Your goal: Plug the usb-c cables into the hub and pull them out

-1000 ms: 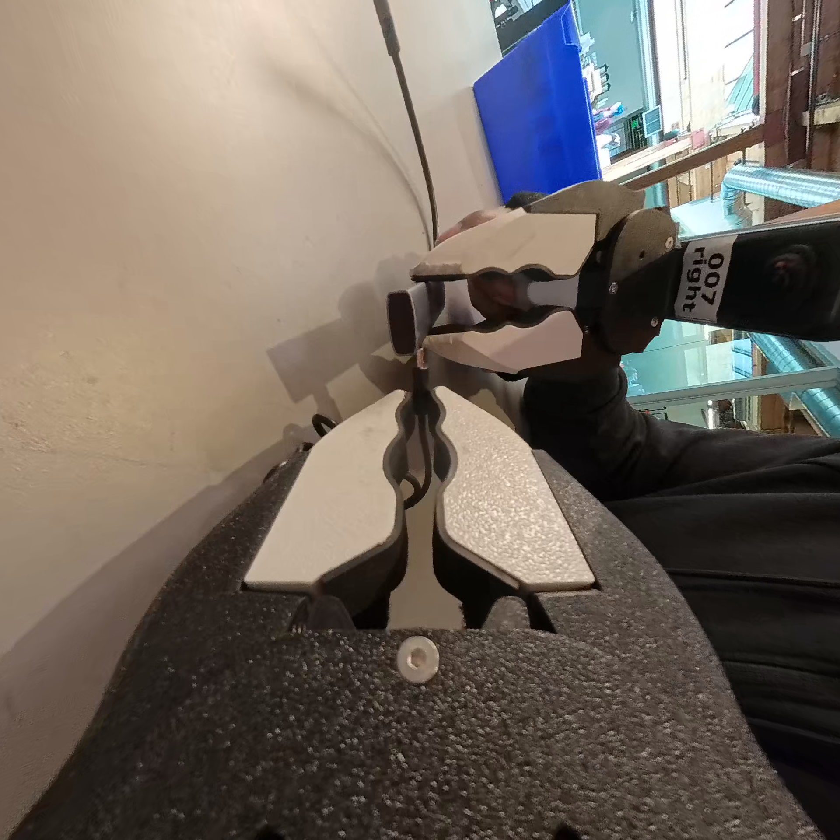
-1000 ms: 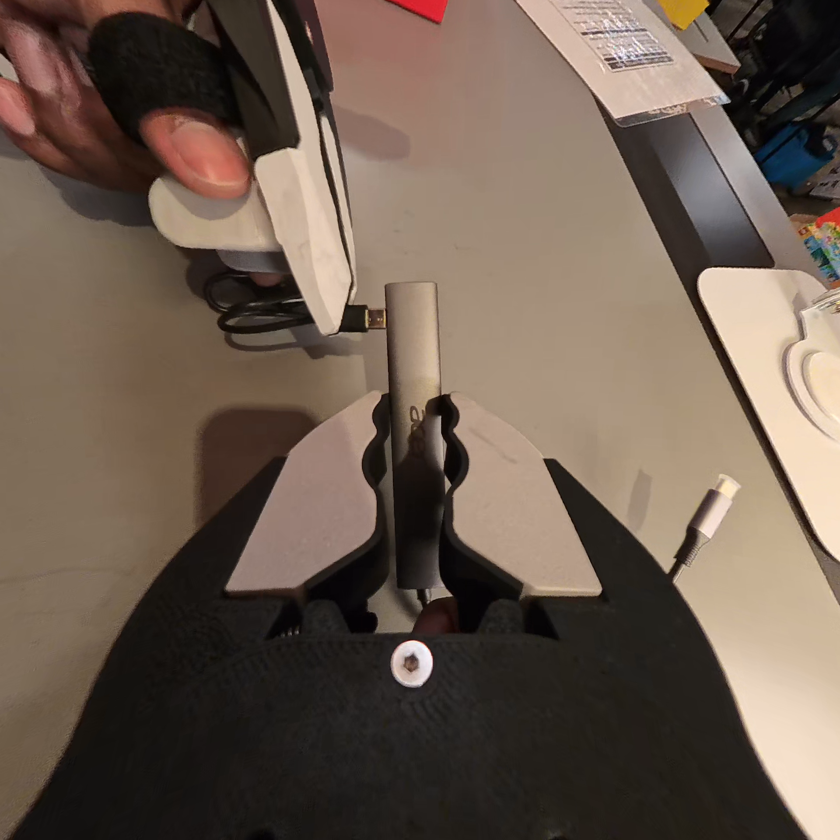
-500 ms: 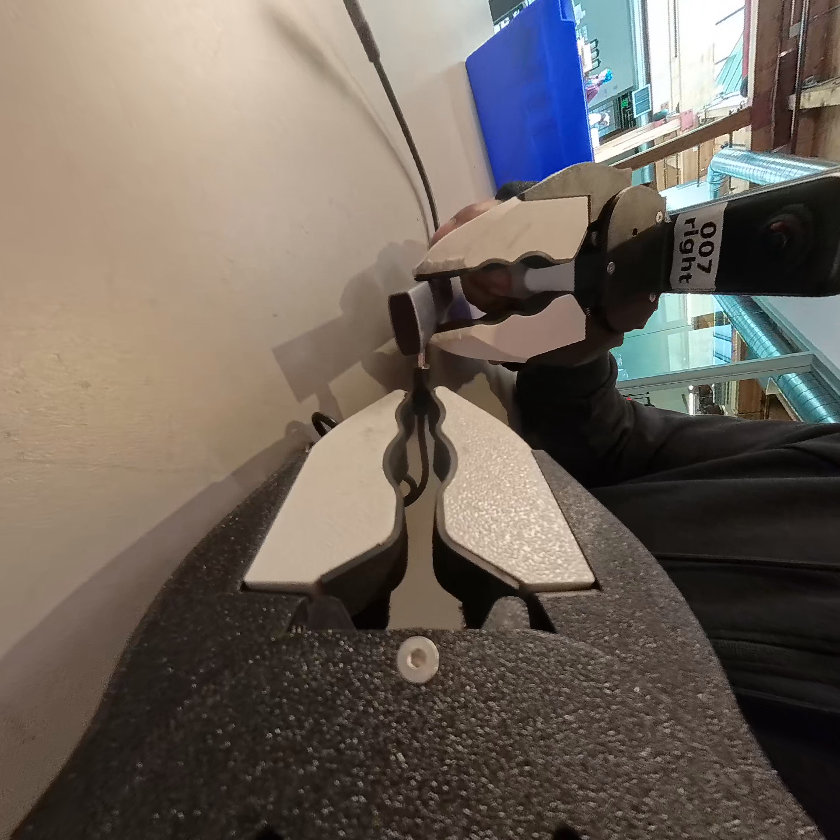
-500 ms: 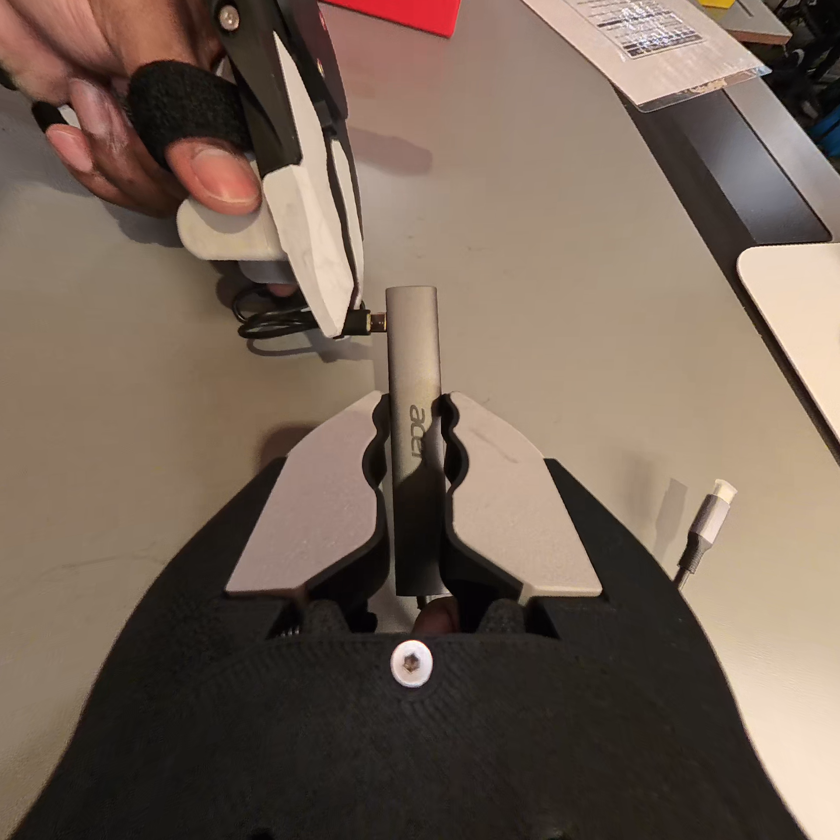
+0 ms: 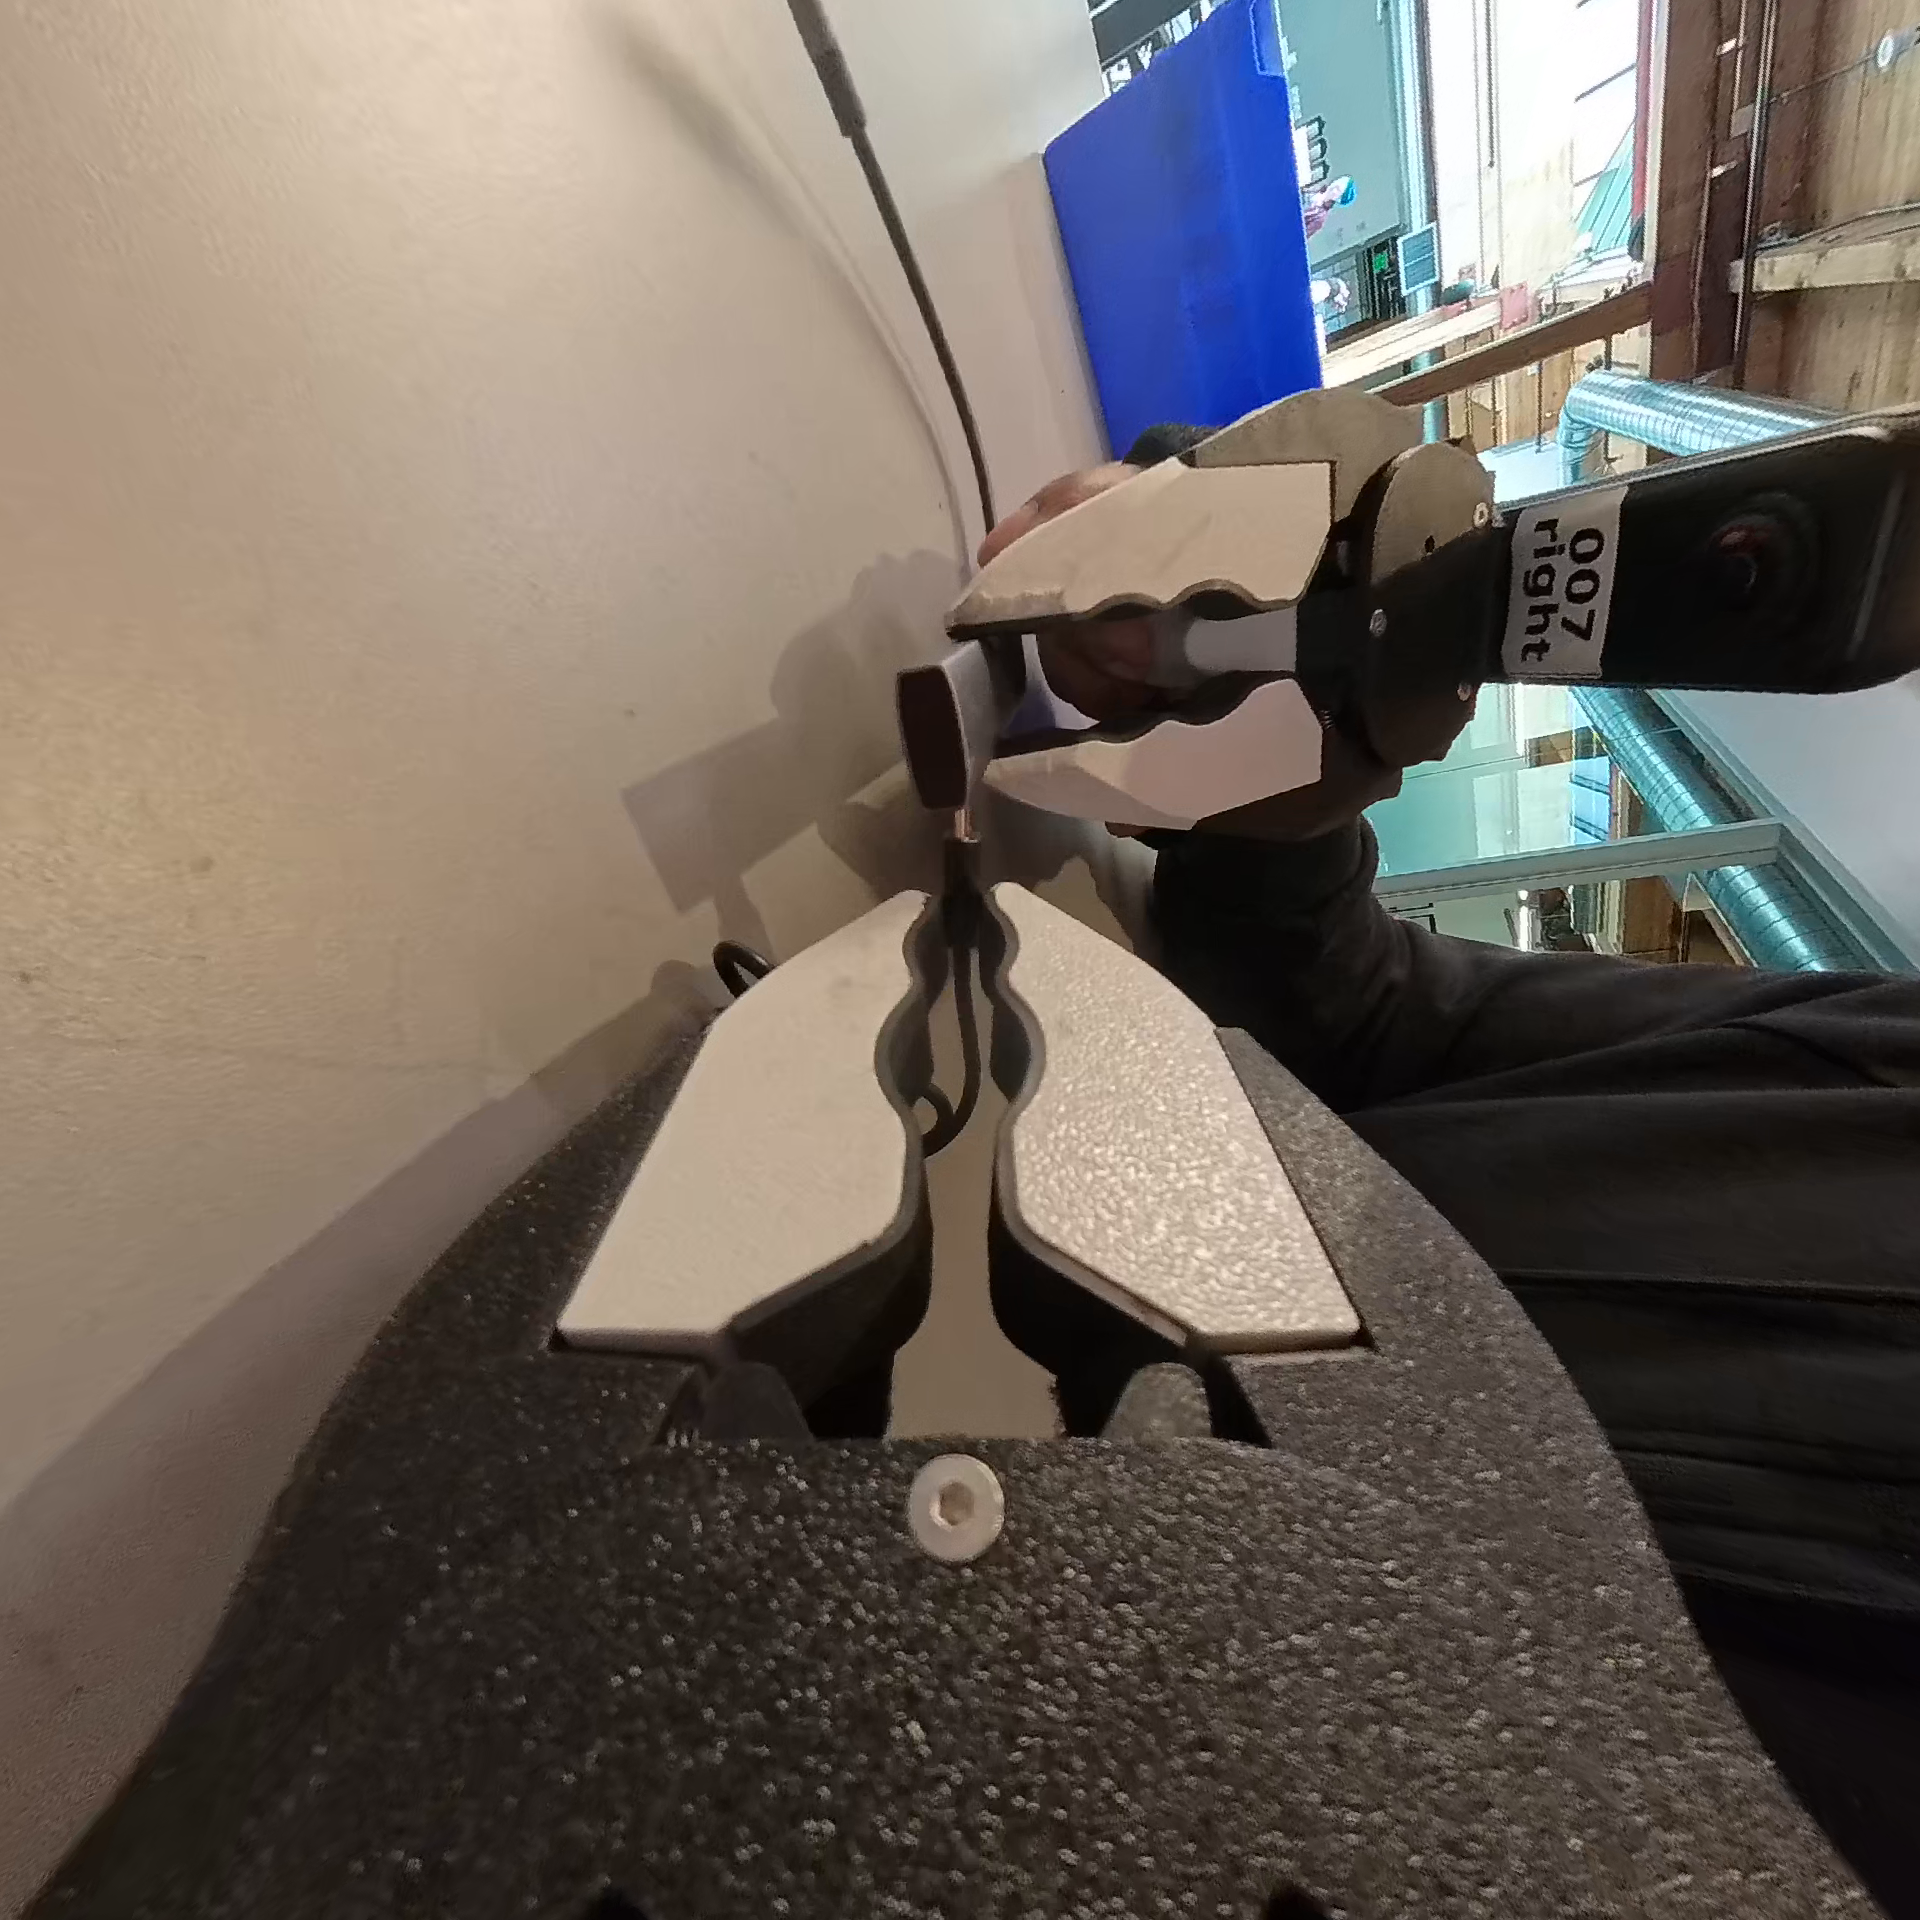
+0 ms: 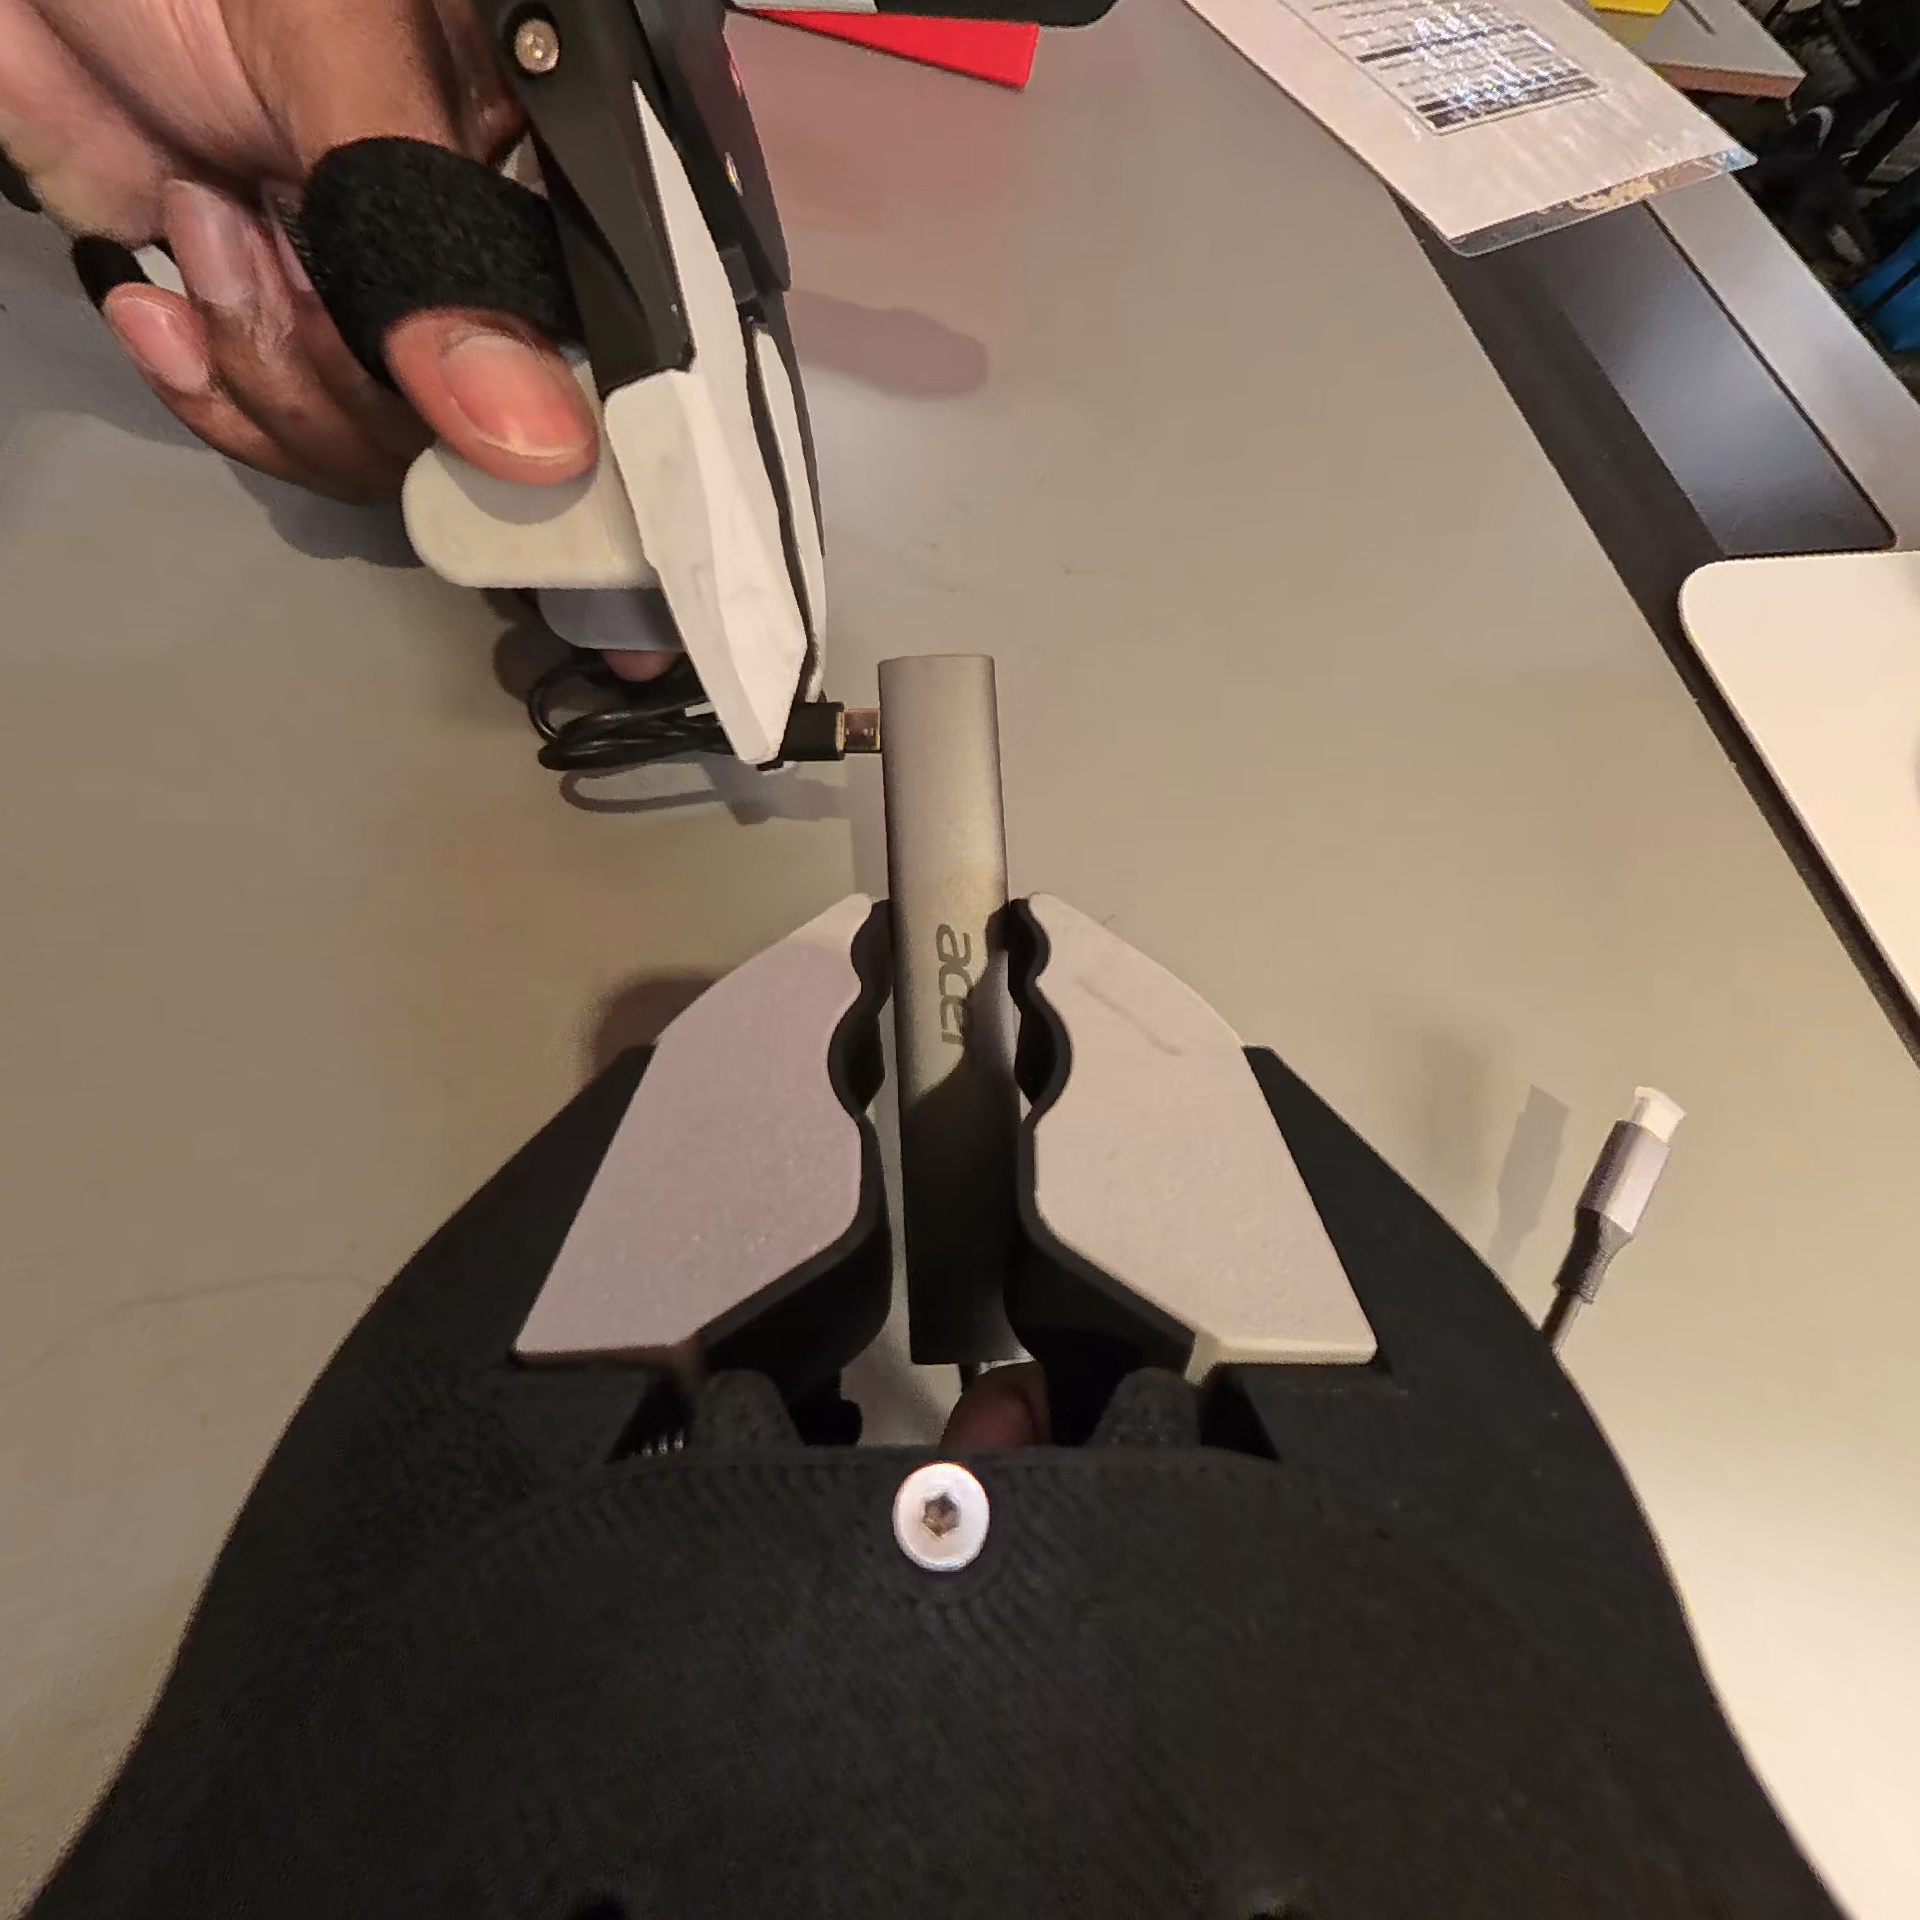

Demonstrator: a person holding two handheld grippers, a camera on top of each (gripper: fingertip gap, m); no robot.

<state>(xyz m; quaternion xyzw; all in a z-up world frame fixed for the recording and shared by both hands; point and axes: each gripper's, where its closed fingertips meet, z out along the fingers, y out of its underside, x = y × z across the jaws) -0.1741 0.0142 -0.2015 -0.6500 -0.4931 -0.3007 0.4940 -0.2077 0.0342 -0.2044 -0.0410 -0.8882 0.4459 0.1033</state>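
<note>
Hub (image 6: pixel 943 883) sits clamped lengthwise between the right gripper (image 6: pixel 943 925) fingers, held off the table (image 6: pixel 1299 582), its far end sticking out past the tips. Left gripper (image 6: pixel 790 717) comes in from the far left with fingers pressed together on a black cable (image 6: pixel 623 727) just behind its plug (image 6: pixel 831 730). Metal tip of that plug meets the hub's left side near the far end; some bare metal shows between plug body and hub, so it reads as partly seated at most, or only at the port mouth. Cannot tell from these views whether it is going in or coming out.

Left wrist view shows the same thing end-on: left gripper (image 5: pixel 961 904) pinches the cable (image 5: pixel 961 1029), plug (image 5: pixel 964 836) points up at the underside of the hub (image 5: pixel 935 743), right gripper (image 5: pixel 997 717) grips the hub from the right.

Second cable (image 6: pixel 1605 1216), grey braided with a white-tipped plug, lies loose on the table at near right, well apart from the hub and untouched by either gripper. Rest of the black cable lies coiled on the table under the left gripper.

Progress guess: early to middle. One cable is at the port, not clearly home. Left to do, likely: finish this insertion or removal, then handle the grey cable the same way. Hub needs to stay gripped throughout.
</note>
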